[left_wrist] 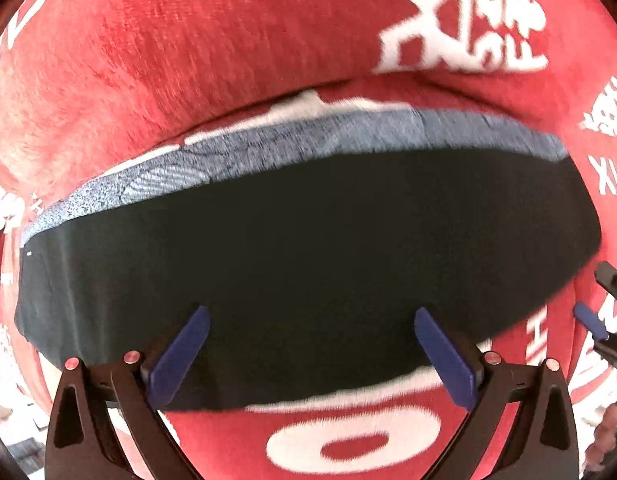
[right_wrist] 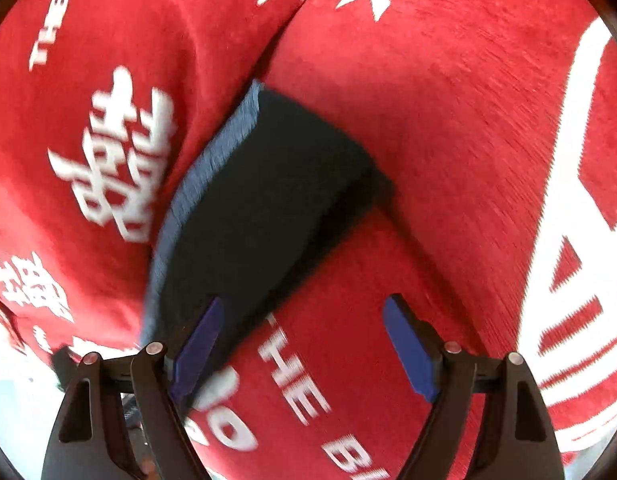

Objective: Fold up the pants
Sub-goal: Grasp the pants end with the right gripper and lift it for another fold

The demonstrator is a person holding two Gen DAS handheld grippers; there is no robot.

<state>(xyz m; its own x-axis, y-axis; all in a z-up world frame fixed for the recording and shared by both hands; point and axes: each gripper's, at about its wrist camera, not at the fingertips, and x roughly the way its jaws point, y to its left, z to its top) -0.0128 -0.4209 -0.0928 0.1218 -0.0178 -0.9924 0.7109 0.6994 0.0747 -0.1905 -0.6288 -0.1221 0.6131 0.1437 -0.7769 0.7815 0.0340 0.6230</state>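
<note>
Bright, even daylight floods both fisheye views, whose edges bow and darken into a black rim, while motion blur smears the white lettering and washes out the lower-left corner.

The pants (left_wrist: 308, 248) are dark, nearly black, and lie folded flat into a broad, compact band. Along one long edge a strip of lighter blue-grey patterned fabric (left_wrist: 292, 140) shows from beneath the dark top layer. In the right wrist view the same folded pants (right_wrist: 264, 200) run diagonally, the blue-grey edge (right_wrist: 204, 184) on their left side.
</note>
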